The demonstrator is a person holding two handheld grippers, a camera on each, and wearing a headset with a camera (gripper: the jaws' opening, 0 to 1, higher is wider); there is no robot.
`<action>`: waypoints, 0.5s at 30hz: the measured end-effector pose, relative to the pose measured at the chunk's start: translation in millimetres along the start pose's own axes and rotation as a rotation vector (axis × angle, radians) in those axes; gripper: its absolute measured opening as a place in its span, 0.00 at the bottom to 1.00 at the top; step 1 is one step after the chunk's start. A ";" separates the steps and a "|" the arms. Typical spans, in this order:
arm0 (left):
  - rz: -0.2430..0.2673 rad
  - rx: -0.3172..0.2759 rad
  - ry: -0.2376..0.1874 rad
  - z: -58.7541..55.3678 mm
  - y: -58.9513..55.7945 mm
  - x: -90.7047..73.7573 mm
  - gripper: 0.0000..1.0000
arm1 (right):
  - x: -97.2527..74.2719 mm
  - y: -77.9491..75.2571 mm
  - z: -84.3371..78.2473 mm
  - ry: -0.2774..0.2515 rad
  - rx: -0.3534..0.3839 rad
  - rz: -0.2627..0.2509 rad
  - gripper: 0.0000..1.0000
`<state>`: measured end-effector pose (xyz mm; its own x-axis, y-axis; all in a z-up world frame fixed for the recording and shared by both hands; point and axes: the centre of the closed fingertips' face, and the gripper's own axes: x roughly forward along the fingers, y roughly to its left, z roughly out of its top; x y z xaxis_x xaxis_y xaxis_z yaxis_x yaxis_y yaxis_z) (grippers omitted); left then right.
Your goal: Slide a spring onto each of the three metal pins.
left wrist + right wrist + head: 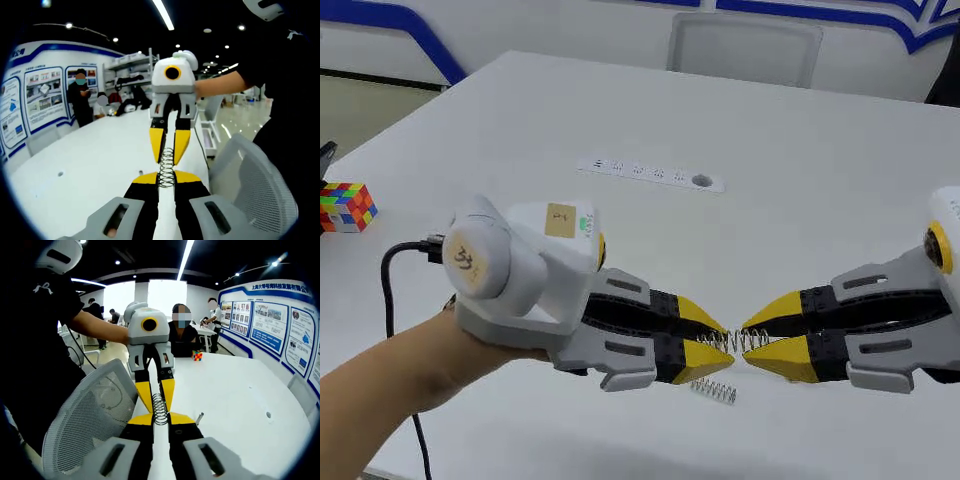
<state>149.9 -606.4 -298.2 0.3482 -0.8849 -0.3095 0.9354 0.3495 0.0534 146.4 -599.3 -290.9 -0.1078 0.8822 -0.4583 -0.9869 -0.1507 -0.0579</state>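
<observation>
**Spring to be kept straight between the tips**

The spring (737, 341) is held in the air above the table (770, 130). One end is clamped by the closed left gripper (721, 340) and the other by the closed right gripper (751, 341), set tip to tip. Whether a pin lies inside cannot be told. Both tips should be kept in line, so that the coils are not bent or flung free. A loose spring (713, 390) lies on the table just below
</observation>
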 end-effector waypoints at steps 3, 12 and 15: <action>0.005 -0.003 -0.005 2.7 3.6 -0.7 0.10 | -1.4 -2.8 3.2 -0.021 0.015 -0.010 0.11; 0.009 0.000 -0.020 7.0 4.7 -2.3 0.10 | -4.8 -3.1 19.5 -0.098 0.040 -0.010 0.11; 0.008 0.011 -0.015 7.7 5.6 -3.6 0.10 | -3.6 -2.9 23.1 -0.104 0.039 -0.013 0.11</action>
<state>154.4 -603.7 -289.4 0.3565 -0.8866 -0.2946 0.9332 0.3532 0.0664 146.8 -591.7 -268.5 -0.1052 0.9257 -0.3635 -0.9920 -0.1235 -0.0273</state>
